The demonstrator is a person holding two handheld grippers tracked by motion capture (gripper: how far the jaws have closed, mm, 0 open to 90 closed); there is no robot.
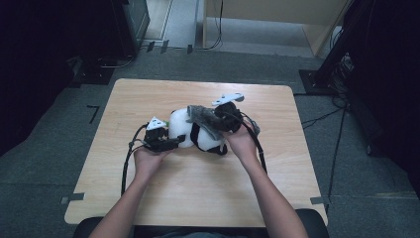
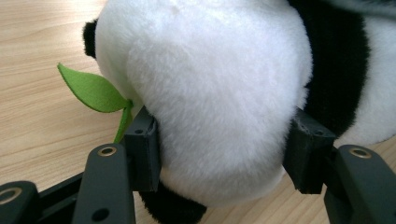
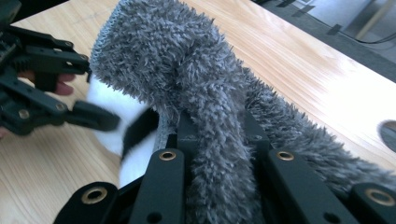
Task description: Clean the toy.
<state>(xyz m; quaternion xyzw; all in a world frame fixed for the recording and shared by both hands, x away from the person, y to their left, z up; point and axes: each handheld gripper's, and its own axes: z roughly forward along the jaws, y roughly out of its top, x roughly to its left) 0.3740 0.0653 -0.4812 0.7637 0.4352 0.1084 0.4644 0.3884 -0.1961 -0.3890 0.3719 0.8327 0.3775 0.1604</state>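
Right gripper pinching grey fuzzy cloth, left gripper squeezing plush panda, panda's face hiding under cloth.

- A light wooden table lay under the claws, bare all around them.
- Grey carpet spread beyond the table on every side.
- Black cables trailed over the floor, well to the right of the claws.
- A pale wooden panel stood far beyond them.
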